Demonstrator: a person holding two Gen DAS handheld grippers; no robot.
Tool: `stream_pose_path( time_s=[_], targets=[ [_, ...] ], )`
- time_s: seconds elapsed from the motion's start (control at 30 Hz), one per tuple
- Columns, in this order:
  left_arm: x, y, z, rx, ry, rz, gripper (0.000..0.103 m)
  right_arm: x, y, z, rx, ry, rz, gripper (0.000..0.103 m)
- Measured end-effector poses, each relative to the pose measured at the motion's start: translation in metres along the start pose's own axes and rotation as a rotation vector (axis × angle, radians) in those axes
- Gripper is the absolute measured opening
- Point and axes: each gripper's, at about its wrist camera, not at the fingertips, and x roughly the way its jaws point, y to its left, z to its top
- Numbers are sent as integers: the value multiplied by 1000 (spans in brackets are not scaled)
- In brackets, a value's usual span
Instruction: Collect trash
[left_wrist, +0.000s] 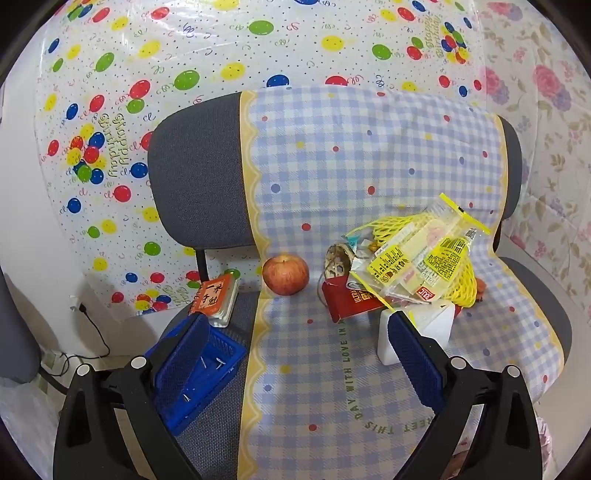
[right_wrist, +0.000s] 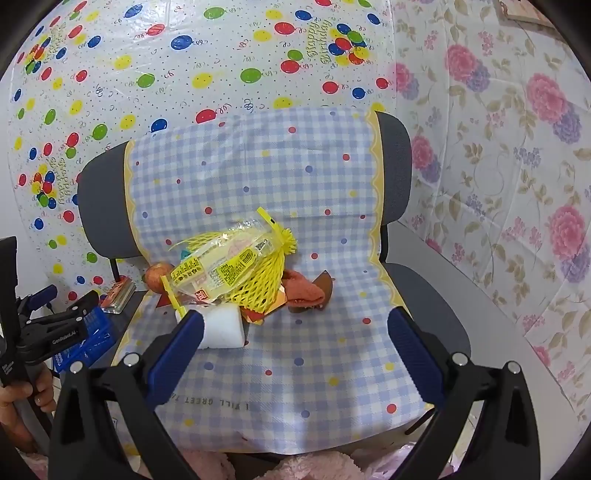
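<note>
A heap of trash lies on a chair draped with a blue checked cloth (left_wrist: 332, 369): a clear yellow-edged wrapper (left_wrist: 424, 258) over yellow foam netting (right_wrist: 266, 280), a red packet (left_wrist: 351, 304), a white foam block (right_wrist: 221, 328) and an orange rag (right_wrist: 304, 291). A red apple (left_wrist: 285, 275) sits left of the heap. My left gripper (left_wrist: 295, 343) stands open just in front of the heap, nothing between its fingers. My right gripper (right_wrist: 295, 336) is also open over the seat, its left finger (right_wrist: 177, 354) close to the foam block.
A blue plastic basket (left_wrist: 195, 376) sits at the seat's left edge, behind it an orange spiral notepad (left_wrist: 216, 297). Balloon-print sheet (left_wrist: 184, 55) and floral sheet (right_wrist: 517, 147) cover the walls. A hand (right_wrist: 22, 395) holds the left gripper. A cable (left_wrist: 92, 332) trails on the floor.
</note>
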Motion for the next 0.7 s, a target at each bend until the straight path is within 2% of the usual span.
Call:
stream_pose_path(
  time_s=[0.7],
  targets=[
    [1, -2, 0, 1, -2, 2, 96, 4, 1, 0, 1, 8, -4, 97]
  ],
)
